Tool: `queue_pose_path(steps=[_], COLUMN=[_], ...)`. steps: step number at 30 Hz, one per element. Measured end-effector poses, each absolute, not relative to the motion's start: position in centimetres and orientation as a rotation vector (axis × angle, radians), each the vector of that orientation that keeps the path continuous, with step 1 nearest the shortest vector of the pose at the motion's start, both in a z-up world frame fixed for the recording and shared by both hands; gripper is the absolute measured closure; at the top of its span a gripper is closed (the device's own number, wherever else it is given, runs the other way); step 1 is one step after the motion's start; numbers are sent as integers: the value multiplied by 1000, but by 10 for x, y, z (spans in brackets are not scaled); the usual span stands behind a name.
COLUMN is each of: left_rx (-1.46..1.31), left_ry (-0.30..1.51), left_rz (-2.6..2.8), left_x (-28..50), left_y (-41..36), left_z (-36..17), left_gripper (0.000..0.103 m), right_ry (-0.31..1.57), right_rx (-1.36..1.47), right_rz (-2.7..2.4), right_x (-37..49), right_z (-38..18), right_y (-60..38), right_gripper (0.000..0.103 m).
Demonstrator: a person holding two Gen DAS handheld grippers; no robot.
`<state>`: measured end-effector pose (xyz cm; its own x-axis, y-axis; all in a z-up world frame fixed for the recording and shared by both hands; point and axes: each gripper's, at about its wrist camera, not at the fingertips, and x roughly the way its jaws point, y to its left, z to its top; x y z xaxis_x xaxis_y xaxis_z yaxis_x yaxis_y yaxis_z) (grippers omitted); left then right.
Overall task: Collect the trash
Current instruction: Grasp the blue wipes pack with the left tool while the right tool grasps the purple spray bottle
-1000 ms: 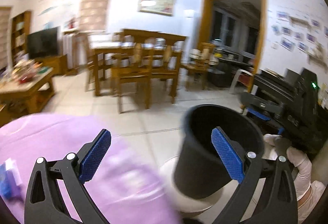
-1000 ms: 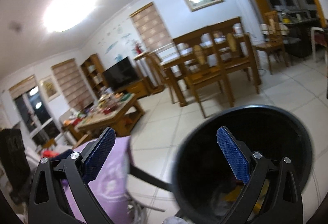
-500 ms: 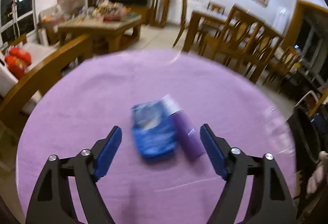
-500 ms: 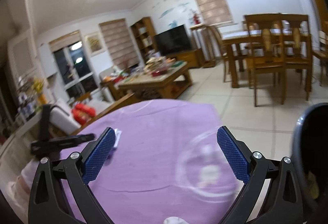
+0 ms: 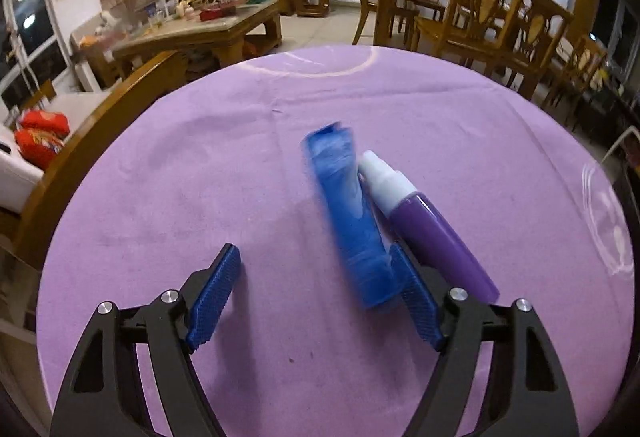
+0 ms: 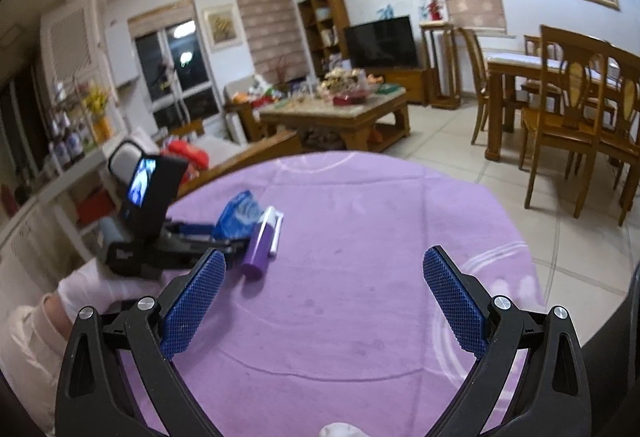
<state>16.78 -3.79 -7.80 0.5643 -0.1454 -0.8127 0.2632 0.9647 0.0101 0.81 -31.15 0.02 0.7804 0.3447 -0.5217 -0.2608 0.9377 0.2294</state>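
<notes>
A crumpled blue packet (image 5: 348, 213) lies on the round purple tablecloth (image 5: 200, 157), and a purple bottle with a white cap (image 5: 436, 237) lies right of it. My left gripper (image 5: 314, 253) points down at the table with its jaws closing. The packet is between them and leans on the right finger; the left finger is clear of it, and the bottle lies outside the right finger. In the right wrist view, my right gripper (image 6: 324, 257) hovers open and empty over the cloth. There the packet (image 6: 236, 215) and bottle (image 6: 258, 247) lie at the left, by the left gripper (image 6: 216, 237).
A white-gloved hand (image 6: 88, 289) holds the left gripper. A dark curved edge, seemingly a black bin (image 6: 616, 349), shows at the lower right. Beyond the table stand a wooden coffee table (image 6: 360, 113) with clutter, dining chairs (image 6: 572, 121) and a sofa arm (image 5: 120, 93).
The left view swung from the black bin to the table and closed in on the packet and bottle, its jaws narrowing. The right view swung left from the bin to the table.
</notes>
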Motion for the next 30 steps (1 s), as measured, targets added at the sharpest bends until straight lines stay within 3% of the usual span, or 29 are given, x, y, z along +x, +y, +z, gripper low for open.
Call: queue_pose_path(steps=[1, 3, 7, 8, 10, 21, 26, 28, 30], left_rx=[128, 117, 40, 16, -39, -197, -226, -227, -228], left_ry=[936, 910, 892, 888, 884, 793, 782, 777, 771], left_rz=[-236, -217, -247, -253, -275, -274, -271, -272, -273], left_x=[169, 172, 177, 178, 180, 173, 176, 178, 178], left_y=[-36, -27, -14, -11, -4, 26, 32, 32, 33], left_z=[-77, -75, -72, -71, -70, -63, -62, -61, -60], left_gripper=[31, 49, 52, 58, 60, 62, 62, 62, 62], right_ry=[614, 653, 742, 756, 792, 973, 970, 960, 956], right_rx=[134, 112, 44, 39, 34, -75, -153, -167, -166], right_rz=[334, 350, 387, 397, 422, 417, 384, 385, 380], right_x=[15, 30, 66, 74, 92, 159, 167, 167, 170], right_z=[-1, -4, -11, -14, -17, -61, -72, -73, -76], right_y=[-303, -289, -251, -243, -226, -170, -158, -157, -157], right_gripper=[5, 5, 6, 6, 11, 41, 48, 65, 73])
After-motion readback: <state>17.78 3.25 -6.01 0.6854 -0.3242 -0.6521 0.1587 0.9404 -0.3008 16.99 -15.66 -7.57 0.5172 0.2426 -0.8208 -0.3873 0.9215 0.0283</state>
